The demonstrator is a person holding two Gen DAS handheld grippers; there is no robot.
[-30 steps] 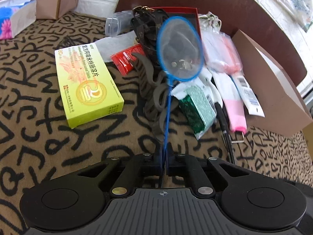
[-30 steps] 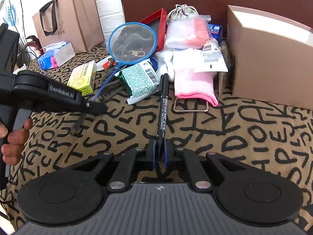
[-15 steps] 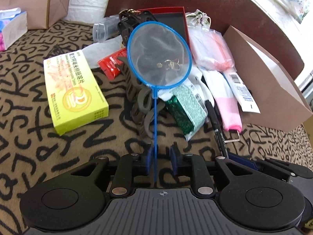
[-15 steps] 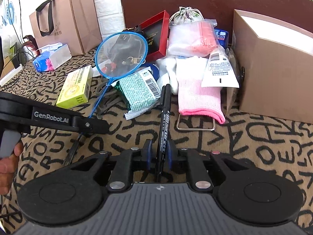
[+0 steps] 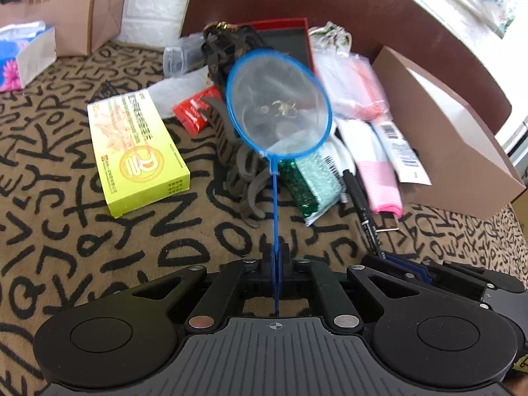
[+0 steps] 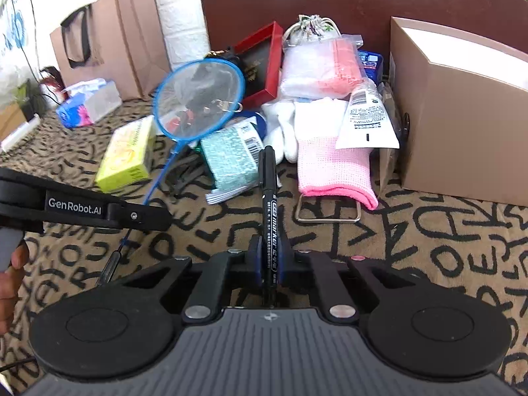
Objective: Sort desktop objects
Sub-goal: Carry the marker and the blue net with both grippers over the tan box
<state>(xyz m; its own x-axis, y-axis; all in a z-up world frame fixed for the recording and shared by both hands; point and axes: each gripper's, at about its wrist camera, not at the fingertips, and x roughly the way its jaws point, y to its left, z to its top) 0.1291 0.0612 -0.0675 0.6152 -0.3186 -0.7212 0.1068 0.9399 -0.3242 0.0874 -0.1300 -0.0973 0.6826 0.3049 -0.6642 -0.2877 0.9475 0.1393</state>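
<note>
A blue hand net (image 5: 279, 102) stands up over the pile, its thin handle (image 5: 275, 217) pinched in my left gripper (image 5: 276, 254), which is shut on it. The same net (image 6: 201, 99) shows in the right wrist view, with the left gripper (image 6: 158, 217) reaching in from the left. My right gripper (image 6: 270, 247) is shut on a black marker (image 6: 269, 181) that points toward the pile, its far end low over the patterned cloth. The marker (image 5: 359, 198) and the right gripper (image 5: 406, 265) also show at the lower right of the left wrist view.
The pile holds a yellow box (image 5: 138, 151), a green packet (image 5: 307, 178), a dark hair claw (image 5: 241, 165), a pink cloth (image 6: 330, 168), a white tube (image 6: 366, 118) and a red box (image 6: 264, 62). A brown carton (image 6: 455, 115) stands right; a paper bag (image 6: 112, 39) and tissue pack (image 5: 23, 52) stand left.
Both grippers' jaws opened slightly half a second ago and are shut again on the net handle and the marker. The net's hoop swung left, then back a little.
</note>
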